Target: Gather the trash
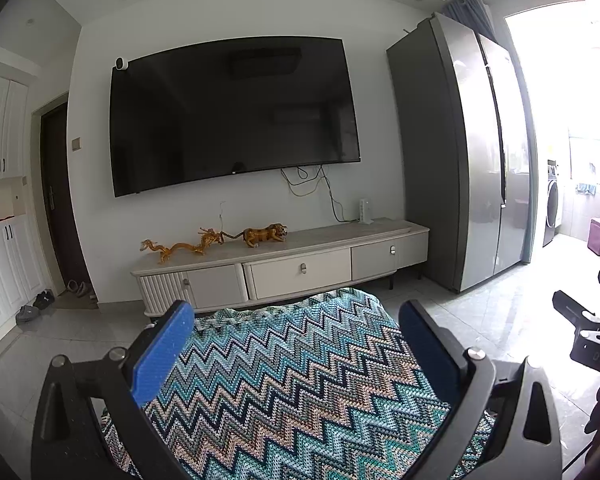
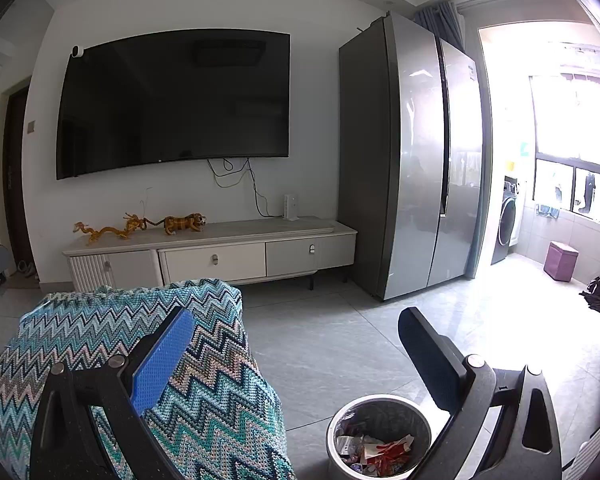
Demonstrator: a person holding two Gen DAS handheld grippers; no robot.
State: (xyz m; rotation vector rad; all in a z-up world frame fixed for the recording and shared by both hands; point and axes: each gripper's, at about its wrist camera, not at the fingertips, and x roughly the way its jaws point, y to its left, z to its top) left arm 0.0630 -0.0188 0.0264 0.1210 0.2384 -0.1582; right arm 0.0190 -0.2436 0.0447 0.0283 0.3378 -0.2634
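Note:
A round grey trash bin (image 2: pixel 380 436) with a white rim stands on the tiled floor at the bottom of the right wrist view, holding several crumpled wrappers and papers (image 2: pixel 374 450). My right gripper (image 2: pixel 296 356) is open and empty, held above the floor just left of and above the bin. My left gripper (image 1: pixel 296 348) is open and empty, held above a surface draped in a zigzag knitted cloth (image 1: pixel 300 380). The same cloth (image 2: pixel 204 400) lies to the left of the bin. Part of the right gripper shows at the right edge of the left wrist view (image 1: pixel 588 328).
A wall TV (image 1: pixel 236 116) hangs over a long low cabinet (image 1: pixel 292 264) with dragon and tiger figurines (image 1: pixel 216 238). A tall grey fridge (image 1: pixel 460 152) stands to the right. A balcony with a washing machine (image 2: pixel 506 220) and purple stool (image 2: pixel 560 260) lies beyond. Shoes (image 1: pixel 36 306) lie by the door.

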